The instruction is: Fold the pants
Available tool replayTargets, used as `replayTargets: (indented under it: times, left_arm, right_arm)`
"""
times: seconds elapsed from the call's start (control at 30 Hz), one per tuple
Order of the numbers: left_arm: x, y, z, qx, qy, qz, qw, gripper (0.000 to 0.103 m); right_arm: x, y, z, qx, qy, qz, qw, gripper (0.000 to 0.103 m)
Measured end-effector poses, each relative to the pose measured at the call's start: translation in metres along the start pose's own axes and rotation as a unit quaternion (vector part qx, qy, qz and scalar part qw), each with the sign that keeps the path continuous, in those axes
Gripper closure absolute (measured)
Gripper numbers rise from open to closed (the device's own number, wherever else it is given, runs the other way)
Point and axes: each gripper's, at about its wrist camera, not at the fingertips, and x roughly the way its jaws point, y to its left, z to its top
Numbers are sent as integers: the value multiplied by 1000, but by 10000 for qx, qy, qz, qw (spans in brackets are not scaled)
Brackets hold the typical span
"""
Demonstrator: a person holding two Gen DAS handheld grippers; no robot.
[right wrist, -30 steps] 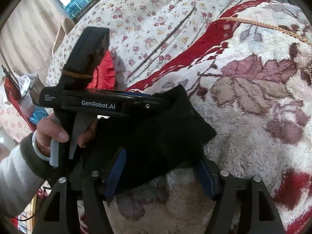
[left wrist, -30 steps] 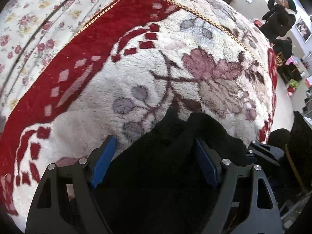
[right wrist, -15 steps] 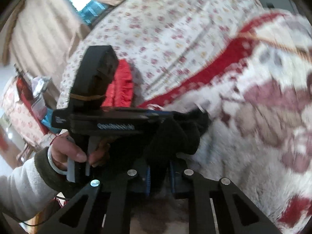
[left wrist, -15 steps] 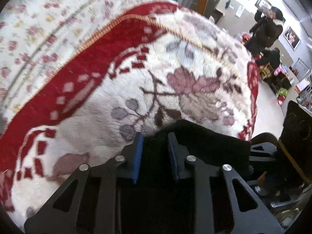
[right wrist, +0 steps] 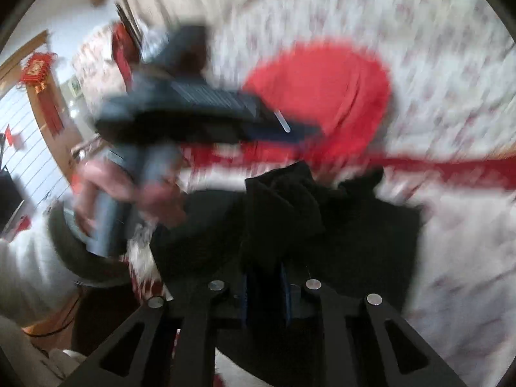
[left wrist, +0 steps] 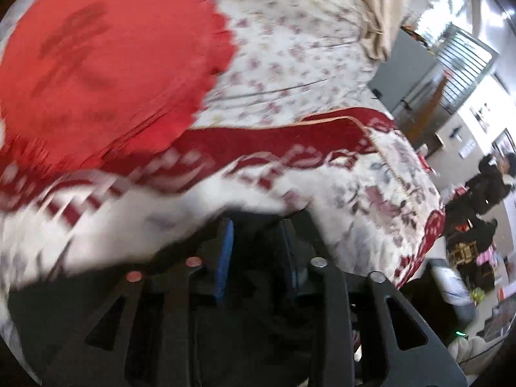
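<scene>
both views heavily blurred. left gripper (left wrist: 256, 225) and right gripper (right wrist: 265, 269), spread wide a second ago, now each clench a bunch of the black fabric pants (right wrist: 354, 225), the jaws having just eased slightly apart. pants at lower centre, lifted off the plush red-and-cream floral blanket (left wrist: 371, 200); round red cushion (left wrist: 106, 64) now upper left. judged: first fold under way.

- Right gripper (right wrist: 265, 285) has its jaws clamped on bunched black pants (right wrist: 348, 225), having just eased slightly apart.
- Left gripper (right wrist: 303, 130), held by a hand (right wrist: 129, 190), hangs above the bed (right wrist: 451, 242), near a red cushion (right wrist: 338, 96).
</scene>
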Motion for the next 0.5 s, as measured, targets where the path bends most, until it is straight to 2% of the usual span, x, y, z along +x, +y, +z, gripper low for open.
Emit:
replayTargets:
  times: [0.07, 0.1, 0.2, 0.33, 0.43, 0.5]
  left_arm:
    - [-6, 10, -18, -113, 63, 100, 9999, 64]
    - [-7, 12, -28, -119, 101, 186, 9997, 59]
    - [-5, 12, -47, -61, 210, 368, 9991, 56]
    - [-4, 4, -67, -16, 275, 312, 9991, 56]
    - [-9, -1, -72, 38, 172, 516, 9985, 56]
    - [-15, 2, -73, -24, 96, 556, 9984, 56]
  right_arm:
    - [27, 2, -6, 250, 574, -1, 9980, 78]
    - [25, 3, -6, 296, 529, 102, 9981, 75]
    - [0, -6, 2, 462, 209, 441, 9977, 74]
    - [-35, -25, 12, 672, -183, 489, 9964, 74]
    - [-31, -13, 20, 309, 207, 740, 9966, 74]
    - [-16, 9, 19, 29, 564, 1109, 9922, 72]
